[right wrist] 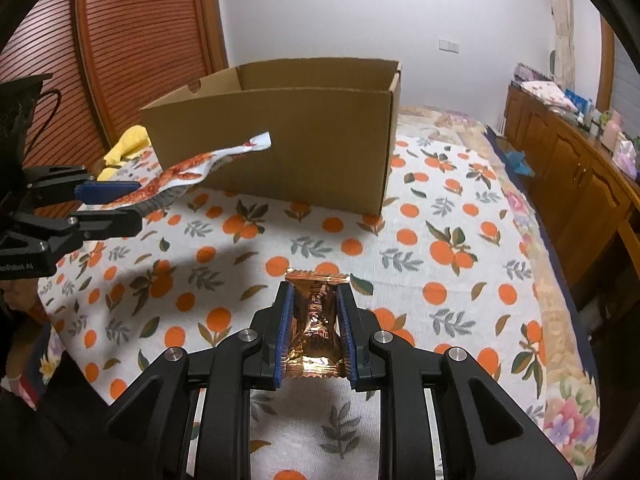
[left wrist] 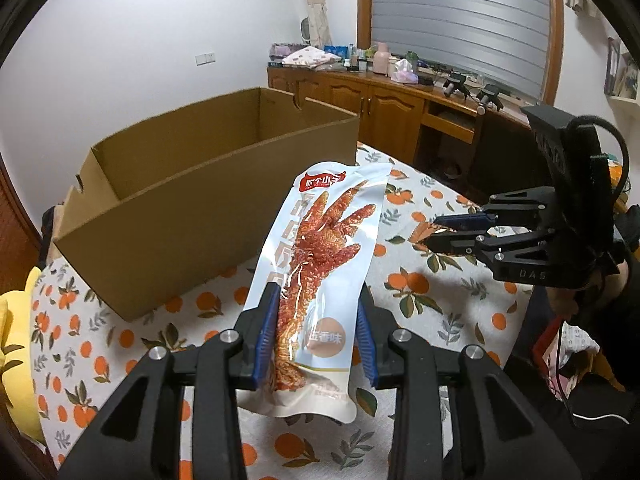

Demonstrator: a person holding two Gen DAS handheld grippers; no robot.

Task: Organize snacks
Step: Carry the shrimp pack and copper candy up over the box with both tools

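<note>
Above the orange-print bedspread (right wrist: pixel 400 216): both snacks gripped, brown cardboard box (left wrist: pixel 168 200) empty ahead.
Left gripper (left wrist: pixel 316 332) jaws clamp the white chicken-foot snack pouch (left wrist: pixel 320 280); right gripper (right wrist: pixel 314 332) jaws pinch the copper foil packet (right wrist: pixel 316 320); each should clear the box wall before release.

This is a bedroom in a home. A bed covered with a white sheet printed with oranges and leaves (right wrist: pixel 440 240) fills the middle, and a floral quilt (right wrist: pixel 560 320) lies along its edge at 3 o'clock. A long wooden cabinet (left wrist: pixel 380 108) at 1 o'clock carries folded bedding, bottles and tissues beneath a window with closed blinds (left wrist: pixel 460 12) and a curtain (left wrist: pixel 316 4). A reddish slatted wardrobe door (right wrist: pixel 132 40) stands at 10 o'clock in the right wrist view, beside plain white walls.
</note>
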